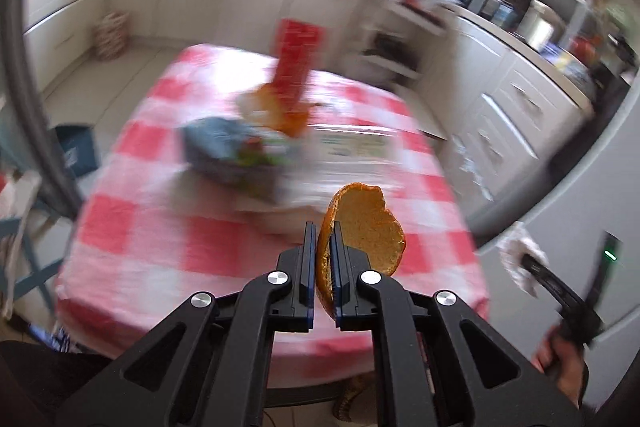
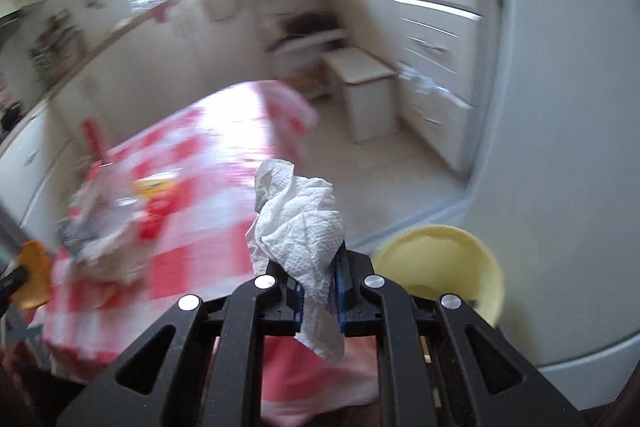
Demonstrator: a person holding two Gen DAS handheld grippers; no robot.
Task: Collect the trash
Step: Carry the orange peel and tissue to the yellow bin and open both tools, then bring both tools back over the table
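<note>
Currently the left gripper (image 1: 323,227) is clamped on a thin orange-crusted bread slice (image 1: 366,225), and the right gripper (image 2: 318,263) pinches a crumpled white paper towel (image 2: 298,223), both above the red-checked tablecloth (image 1: 160,227). Maintain both grips; carry steadily toward the bin, which cannot be identified.

Red-and-white checked tablecloth (image 1: 168,235), golden-brown bread slice (image 1: 372,227), white paper towel (image 2: 296,223), yellow bowl (image 2: 440,255).

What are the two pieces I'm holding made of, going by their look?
Orange-crusted round slice in the left hand-held gripper: probably bread, with a porous tan crumb. Crumpled white sheet in the right hand-held gripper: likely paper towel, with a dimpled, matte surface.
</note>
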